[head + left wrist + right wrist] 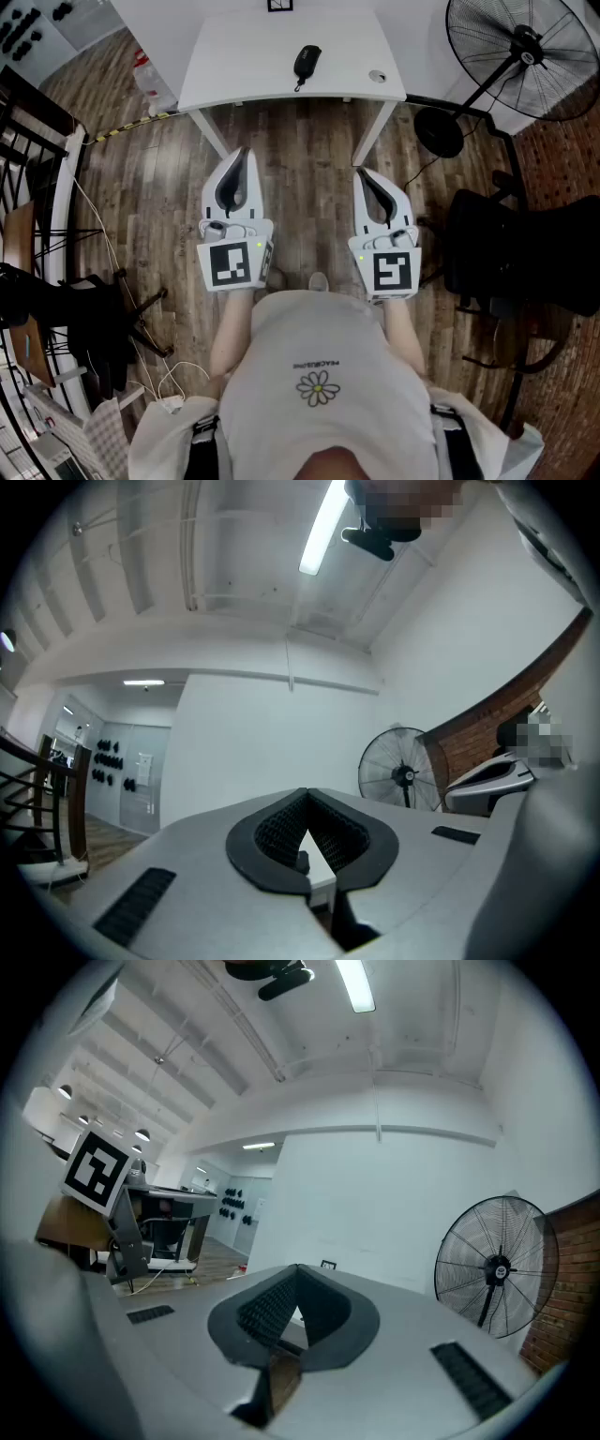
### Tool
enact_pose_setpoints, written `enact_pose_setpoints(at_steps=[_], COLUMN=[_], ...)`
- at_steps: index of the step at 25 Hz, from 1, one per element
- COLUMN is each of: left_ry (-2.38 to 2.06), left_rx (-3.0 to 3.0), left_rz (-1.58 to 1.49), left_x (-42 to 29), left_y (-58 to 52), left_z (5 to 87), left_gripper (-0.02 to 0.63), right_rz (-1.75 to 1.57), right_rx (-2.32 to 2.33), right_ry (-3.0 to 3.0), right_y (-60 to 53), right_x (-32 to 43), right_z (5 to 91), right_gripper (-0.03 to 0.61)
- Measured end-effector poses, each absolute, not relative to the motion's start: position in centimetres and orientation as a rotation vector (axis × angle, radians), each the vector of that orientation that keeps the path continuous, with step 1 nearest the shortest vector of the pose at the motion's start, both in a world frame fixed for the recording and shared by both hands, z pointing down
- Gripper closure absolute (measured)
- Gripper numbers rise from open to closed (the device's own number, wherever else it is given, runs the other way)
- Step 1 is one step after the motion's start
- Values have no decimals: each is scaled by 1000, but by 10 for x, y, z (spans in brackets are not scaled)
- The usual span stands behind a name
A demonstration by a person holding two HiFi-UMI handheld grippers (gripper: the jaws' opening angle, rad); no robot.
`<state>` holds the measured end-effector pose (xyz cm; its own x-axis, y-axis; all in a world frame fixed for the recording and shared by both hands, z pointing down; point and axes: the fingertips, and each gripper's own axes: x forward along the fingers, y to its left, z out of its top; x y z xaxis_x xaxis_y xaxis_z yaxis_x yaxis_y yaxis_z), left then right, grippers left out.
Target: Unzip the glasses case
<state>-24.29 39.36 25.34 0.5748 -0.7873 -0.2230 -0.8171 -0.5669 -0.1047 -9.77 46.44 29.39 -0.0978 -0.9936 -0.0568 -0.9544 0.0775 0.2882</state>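
The task looks not yet begun. The glasses case (307, 62) lies on the far white bench (244, 56), well apart from both tools. The left tongs (244, 153) and right tongs (362, 172) hang near the person over the wooden floor (300, 159), each pressed together on nothing. Reaching, steadying and unzipping all remain.

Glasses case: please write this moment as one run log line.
left gripper: shut, empty | right gripper: shut, empty | glasses case: on table, untouched, grippers short of it
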Motion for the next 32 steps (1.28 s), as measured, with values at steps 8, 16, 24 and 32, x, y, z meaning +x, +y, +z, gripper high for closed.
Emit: enact_pose_setpoints(at_steps=[8,16,24,32], left_ry=[1336,1357,1392,1350], left_rx=[-2604,-2584,-2576,-2579], left_rz=[217,150,133,194], left_x=[-237,-230,-223,-189], left_y=[395,388,372,297], left_z=[255,268,276,280], left_gripper=[600,600,600,601], right_rz=[-330,-285,-186,-285], right_rx=[2010,2059,1994,1935], right_ry=[-2215,-2252,-2319,-2281], right_y=[464,461,452,390], right_x=[-88,-72,-65,-42], right_z=[300,311,332,340], right_gripper=[572,572,572,571])
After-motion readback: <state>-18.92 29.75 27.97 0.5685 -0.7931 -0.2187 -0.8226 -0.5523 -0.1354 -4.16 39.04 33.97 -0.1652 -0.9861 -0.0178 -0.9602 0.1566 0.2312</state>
